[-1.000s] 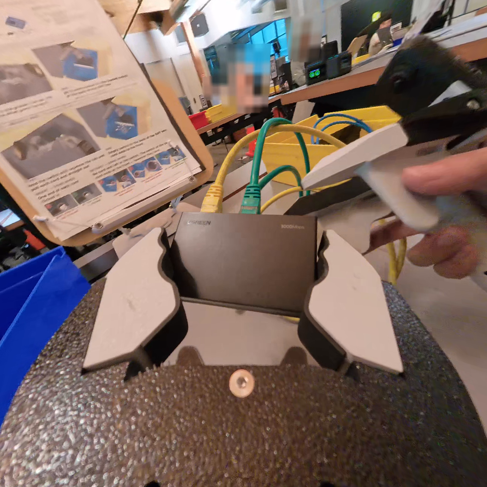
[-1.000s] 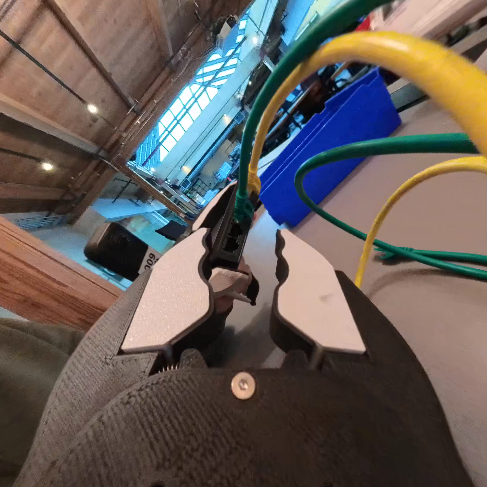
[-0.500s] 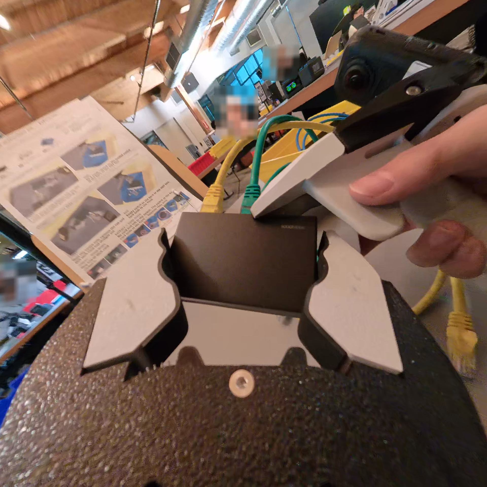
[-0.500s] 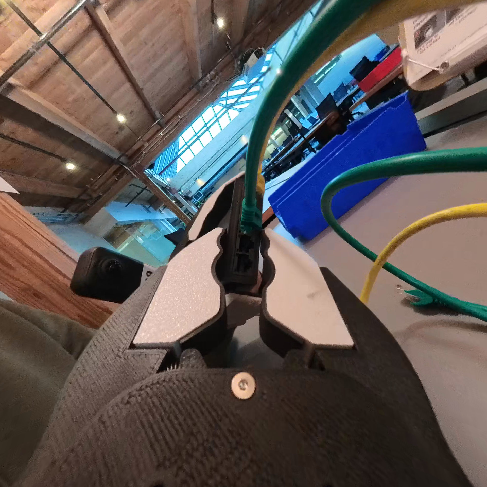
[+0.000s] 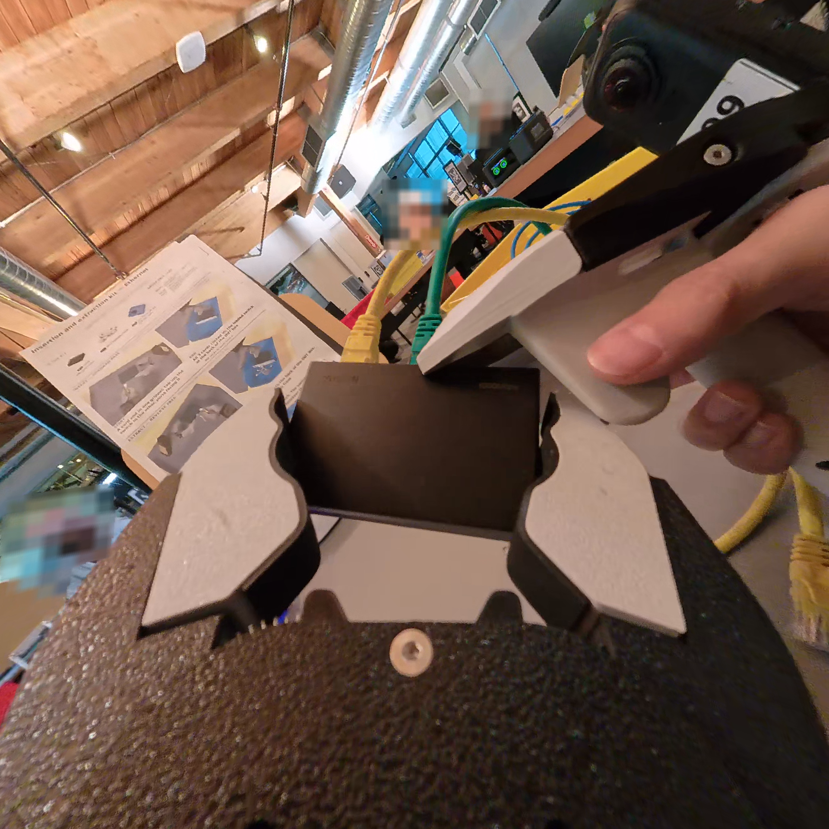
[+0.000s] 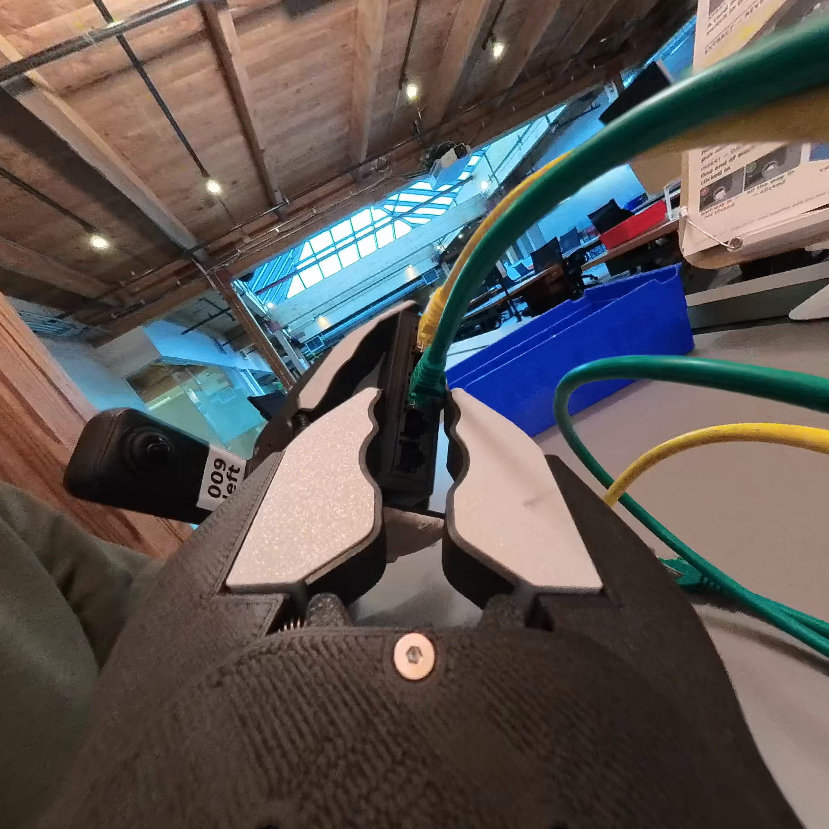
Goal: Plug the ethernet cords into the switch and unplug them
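Note:
My left gripper [image 5: 412, 403] is shut on the black switch [image 5: 412, 448], one finger on each side edge, and holds it tilted up off the table. A yellow plug [image 5: 362, 341] and a green plug [image 5: 426, 334] sit in ports on its far edge. My right gripper [image 6: 412, 399] is shut on the port end of the switch [image 6: 406, 453], just below the green plug [image 6: 424, 381]; two ports below it are empty. In the left wrist view, a right gripper finger [image 5: 493, 309] lies on the switch's far right corner, with a hand behind it.
A loose yellow plug [image 5: 807, 578] and a loose green plug [image 6: 686, 578] lie on the grey table [image 6: 740, 502]. A blue bin [image 6: 583, 345] stands behind the switch. An instruction sheet on a board [image 5: 179, 350] leans at the left. A yellow bin [image 5: 560, 202] is farther back.
My right gripper came in from open and closed around the switch's port end. Both grippers tilted the switch upward, so more ceiling shows now.

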`<state>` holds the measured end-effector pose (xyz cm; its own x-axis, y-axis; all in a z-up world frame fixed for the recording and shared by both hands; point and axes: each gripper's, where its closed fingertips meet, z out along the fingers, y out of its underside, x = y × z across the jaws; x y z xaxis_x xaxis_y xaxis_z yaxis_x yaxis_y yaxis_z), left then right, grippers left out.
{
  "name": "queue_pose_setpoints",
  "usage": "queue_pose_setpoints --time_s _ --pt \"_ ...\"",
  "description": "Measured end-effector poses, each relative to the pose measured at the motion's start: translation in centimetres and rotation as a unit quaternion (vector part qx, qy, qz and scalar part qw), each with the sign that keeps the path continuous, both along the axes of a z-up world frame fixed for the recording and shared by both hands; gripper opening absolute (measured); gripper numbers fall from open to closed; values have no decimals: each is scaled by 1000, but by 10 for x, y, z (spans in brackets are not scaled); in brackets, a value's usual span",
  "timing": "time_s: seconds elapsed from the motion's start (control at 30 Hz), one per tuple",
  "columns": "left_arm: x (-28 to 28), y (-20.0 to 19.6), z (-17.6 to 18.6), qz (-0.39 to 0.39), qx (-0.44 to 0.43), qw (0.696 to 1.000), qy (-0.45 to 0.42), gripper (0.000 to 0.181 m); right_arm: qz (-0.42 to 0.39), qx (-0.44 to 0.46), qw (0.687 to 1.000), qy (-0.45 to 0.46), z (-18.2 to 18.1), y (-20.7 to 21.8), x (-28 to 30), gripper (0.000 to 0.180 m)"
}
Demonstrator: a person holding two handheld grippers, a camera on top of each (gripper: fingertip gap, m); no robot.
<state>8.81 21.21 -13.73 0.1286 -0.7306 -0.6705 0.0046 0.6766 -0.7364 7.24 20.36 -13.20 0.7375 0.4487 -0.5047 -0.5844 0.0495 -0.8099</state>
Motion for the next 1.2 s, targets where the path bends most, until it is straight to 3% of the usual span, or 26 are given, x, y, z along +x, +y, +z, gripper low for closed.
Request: queue_pose_setpoints --time_s 0.63,0.8,0.83,1.2 --pt "-3 -12 15 -5 25 999 -31 106 -6 32 999 -22 17 -11 -2 24" --pt "-4 -15 19 -2 22 999 -39 106 -9 46 999 11 21 -13 0 22" --pt "-3 -15 19 -1 26 999 -40 106 -19 44 999 23 21 -13 3 14" --pt "-1 -18 13 10 47 998 -38 106 -4 22 999 28 13 -14 4 15"
